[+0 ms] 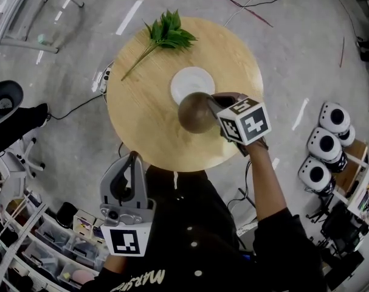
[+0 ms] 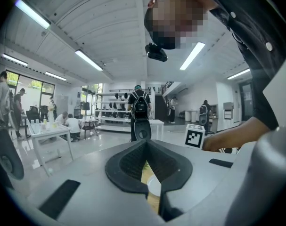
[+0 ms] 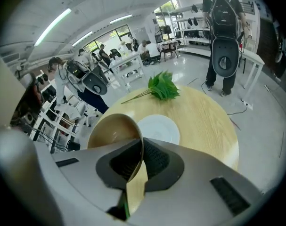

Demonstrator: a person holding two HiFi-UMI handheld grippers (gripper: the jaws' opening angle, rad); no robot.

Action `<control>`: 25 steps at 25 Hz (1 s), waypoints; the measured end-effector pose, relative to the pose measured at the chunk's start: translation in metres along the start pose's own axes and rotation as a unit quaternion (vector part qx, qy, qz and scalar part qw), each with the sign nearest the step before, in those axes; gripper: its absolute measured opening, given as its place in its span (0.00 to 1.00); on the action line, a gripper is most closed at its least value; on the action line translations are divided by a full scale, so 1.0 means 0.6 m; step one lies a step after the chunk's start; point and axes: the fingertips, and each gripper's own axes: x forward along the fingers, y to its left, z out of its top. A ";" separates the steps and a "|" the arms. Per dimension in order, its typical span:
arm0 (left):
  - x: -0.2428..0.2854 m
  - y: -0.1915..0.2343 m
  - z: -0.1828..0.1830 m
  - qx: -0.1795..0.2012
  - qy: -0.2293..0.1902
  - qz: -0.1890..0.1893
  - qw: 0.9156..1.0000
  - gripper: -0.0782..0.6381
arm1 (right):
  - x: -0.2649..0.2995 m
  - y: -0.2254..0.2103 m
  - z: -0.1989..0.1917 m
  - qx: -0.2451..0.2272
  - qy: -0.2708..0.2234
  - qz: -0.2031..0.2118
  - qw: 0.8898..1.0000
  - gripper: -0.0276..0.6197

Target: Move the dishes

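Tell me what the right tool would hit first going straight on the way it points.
Most likely the white plate on the round table: it lies past the right tool, which is shut on the rim of the brown bowl. Depth is unclear, so bare wood beside it could come first.

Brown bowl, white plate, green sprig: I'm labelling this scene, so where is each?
Brown bowl (image 1: 195,112), head view, middle of its rounded side.
White plate (image 1: 190,81), head view, bare centre.
Green sprig (image 1: 170,34), head view, leaf cluster.
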 end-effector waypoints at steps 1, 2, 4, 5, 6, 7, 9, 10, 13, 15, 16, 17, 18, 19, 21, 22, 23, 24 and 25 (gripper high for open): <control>0.000 0.000 0.001 0.000 -0.001 0.000 1.000 0.12 | -0.010 0.019 -0.014 0.005 0.000 0.000 1.000 0.06; 0.000 0.000 0.002 0.001 -0.001 0.000 1.000 0.12 | -0.017 0.037 -0.029 0.015 -0.002 0.001 1.000 0.06; 0.001 -0.002 0.003 0.001 -0.003 -0.003 1.000 0.12 | -0.023 0.069 -0.062 0.044 -0.011 0.006 0.999 0.06; 0.001 -0.004 0.004 0.002 -0.003 -0.004 1.000 0.12 | -0.022 0.081 -0.078 0.060 -0.014 0.007 0.998 0.06; 0.002 -0.006 0.004 0.001 -0.003 -0.005 1.000 0.12 | -0.017 0.092 -0.094 0.075 -0.016 0.006 0.997 0.06; 0.003 -0.008 0.003 0.001 -0.003 -0.008 1.000 0.12 | -0.010 0.101 -0.109 0.087 -0.016 0.005 0.996 0.06; 0.005 -0.012 0.000 0.000 0.001 -0.012 1.000 0.12 | 0.005 0.113 -0.136 0.103 -0.009 -0.003 0.995 0.06; 0.005 -0.013 -0.002 0.000 0.003 -0.014 1.000 0.12 | 0.014 0.117 -0.149 0.107 -0.004 -0.008 0.994 0.06; 0.008 -0.014 -0.013 -0.001 0.011 -0.018 1.000 0.12 | 0.036 0.111 -0.187 0.114 0.016 -0.025 0.993 0.06; 0.010 -0.016 -0.021 -0.001 0.015 -0.020 1.000 0.12 | 0.047 0.100 -0.210 0.122 0.028 -0.030 0.992 0.06; 0.010 -0.017 -0.024 -0.002 0.017 -0.020 1.000 0.12 | 0.052 0.095 -0.220 0.128 0.031 -0.031 0.991 0.06; 0.011 -0.019 -0.027 -0.003 0.018 -0.021 1.000 0.12 | 0.057 0.092 -0.229 0.134 0.033 -0.031 0.990 0.06; 0.011 -0.020 -0.030 -0.003 0.020 -0.022 1.000 0.12 | 0.061 0.089 -0.236 0.138 0.034 -0.031 0.989 0.06; 0.010 -0.022 -0.032 -0.003 0.022 -0.023 0.999 0.12 | 0.064 0.088 -0.242 0.140 0.036 -0.032 0.989 0.06; 0.008 -0.026 -0.036 -0.002 0.025 -0.026 0.999 0.12 | 0.069 0.088 -0.251 0.141 0.037 -0.035 0.989 0.06; 0.007 -0.027 -0.037 -0.001 0.027 -0.027 0.999 0.12 | 0.071 0.087 -0.254 0.140 0.035 -0.038 0.989 0.06; 0.008 -0.028 -0.040 0.000 0.028 -0.028 0.999 0.12 | 0.073 0.086 -0.256 0.138 0.033 -0.043 0.989 0.06; 0.009 -0.029 -0.042 0.000 0.029 -0.028 0.999 0.12 | 0.075 0.084 -0.258 0.134 0.030 -0.048 0.989 0.06; 0.010 -0.030 -0.045 0.000 0.030 -0.029 0.999 0.12 | 0.077 0.083 -0.259 0.130 0.027 -0.052 0.990 0.06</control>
